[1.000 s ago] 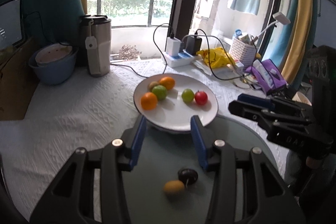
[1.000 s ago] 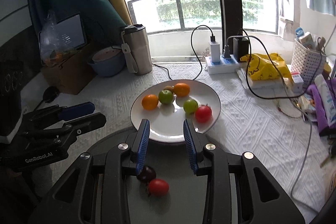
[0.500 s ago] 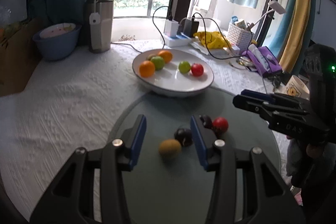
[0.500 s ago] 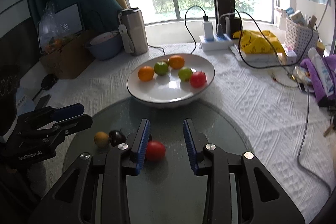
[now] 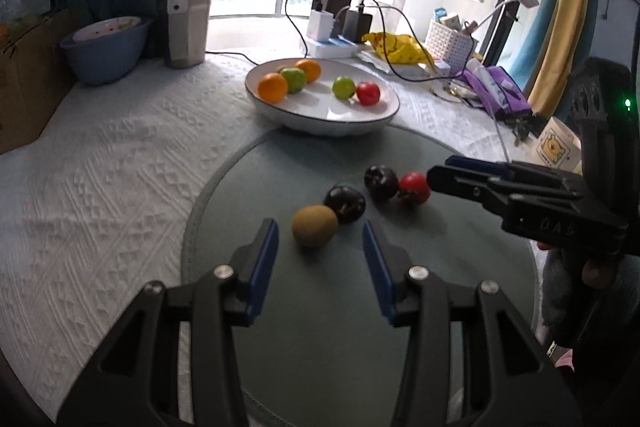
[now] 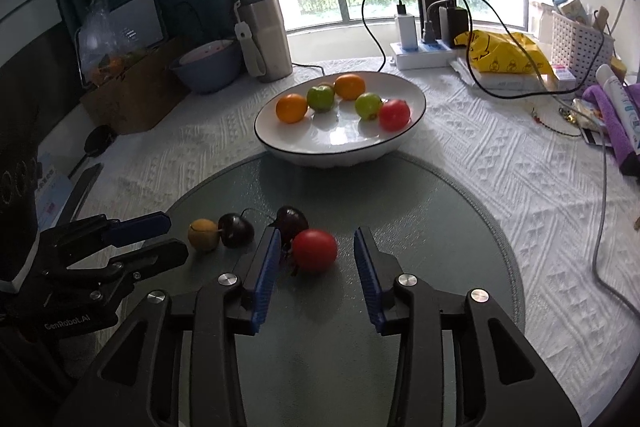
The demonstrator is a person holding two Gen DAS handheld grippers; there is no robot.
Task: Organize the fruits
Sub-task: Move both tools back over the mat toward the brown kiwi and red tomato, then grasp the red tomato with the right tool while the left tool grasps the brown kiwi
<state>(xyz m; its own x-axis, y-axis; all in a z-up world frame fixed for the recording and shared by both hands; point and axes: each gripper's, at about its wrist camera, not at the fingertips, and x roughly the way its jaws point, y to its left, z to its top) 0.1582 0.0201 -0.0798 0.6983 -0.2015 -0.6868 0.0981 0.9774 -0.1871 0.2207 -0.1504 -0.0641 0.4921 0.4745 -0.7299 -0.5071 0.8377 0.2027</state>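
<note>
A white bowl (image 5: 320,121) (image 6: 340,147) on the white cloth holds two oranges, two green fruits and a red one. On the round glass mat (image 5: 360,307) (image 6: 440,227) lie a brown kiwi (image 5: 314,225) (image 6: 203,234), two dark plums (image 5: 345,204) (image 5: 381,177) and a red tomato (image 5: 414,187) (image 6: 314,250). My left gripper (image 5: 320,247) is open, just short of the kiwi. My right gripper (image 6: 316,251) is open with the tomato between its fingertips, apart from both pads. A dark plum (image 6: 292,221) sits just behind the tomato.
A steel tumbler (image 5: 186,15), a blue bowl (image 5: 104,47) and a cardboard box (image 6: 132,87) stand at the back left. A power strip with cables (image 6: 424,47), a yellow bag (image 6: 500,51), a white basket (image 6: 580,39) and purple cloth (image 6: 616,115) crowd the back right.
Both grippers pulled back and lowered toward the mat. The loose fruits now sit farther ahead of the fingers, and the bowl looks farther away. Both stay open.
</note>
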